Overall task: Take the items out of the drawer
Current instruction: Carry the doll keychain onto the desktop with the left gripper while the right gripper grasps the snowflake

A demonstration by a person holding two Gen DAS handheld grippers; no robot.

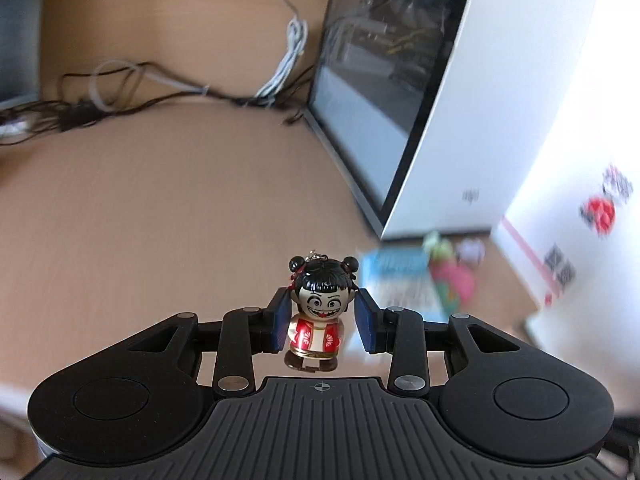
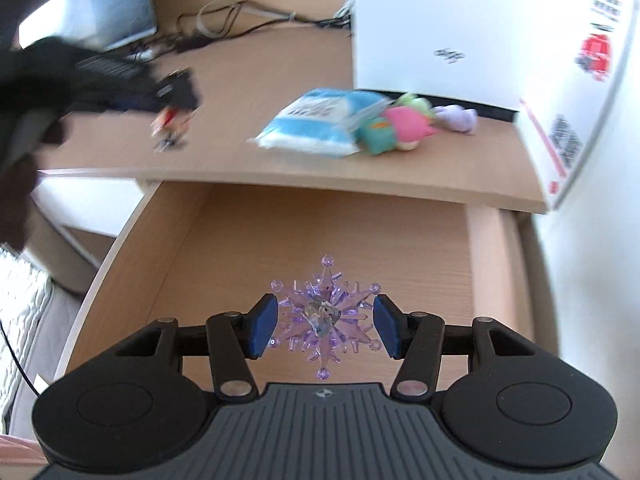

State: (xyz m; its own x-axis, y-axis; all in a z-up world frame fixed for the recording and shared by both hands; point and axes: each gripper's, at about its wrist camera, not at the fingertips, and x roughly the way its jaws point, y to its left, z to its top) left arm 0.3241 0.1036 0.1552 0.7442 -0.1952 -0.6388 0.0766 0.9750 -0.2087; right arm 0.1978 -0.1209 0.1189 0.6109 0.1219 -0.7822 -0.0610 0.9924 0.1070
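My left gripper (image 1: 322, 312) is shut on a small doll figure (image 1: 320, 304) with black hair buns and a red-and-white robe, held upright above the wooden desk (image 1: 160, 220). The right wrist view shows that same figure (image 2: 172, 124) blurred at upper left, over the desk. My right gripper (image 2: 326, 320) is shut on a purple crystal snowflake ornament (image 2: 326, 316) with a small picture at its centre. Both blue pads press on its points. The snowflake hangs above the open wooden drawer (image 2: 224, 248), whose visible floor is bare.
A blue-and-white packet (image 2: 316, 124), a pink and green plush (image 2: 404, 124) and a lilac plush (image 2: 456, 116) lie on the desk before a white computer case (image 1: 460, 120). A white box with a red label (image 2: 580, 100) stands right. Cables (image 1: 120, 92) and a monitor (image 2: 100, 12) sit behind.
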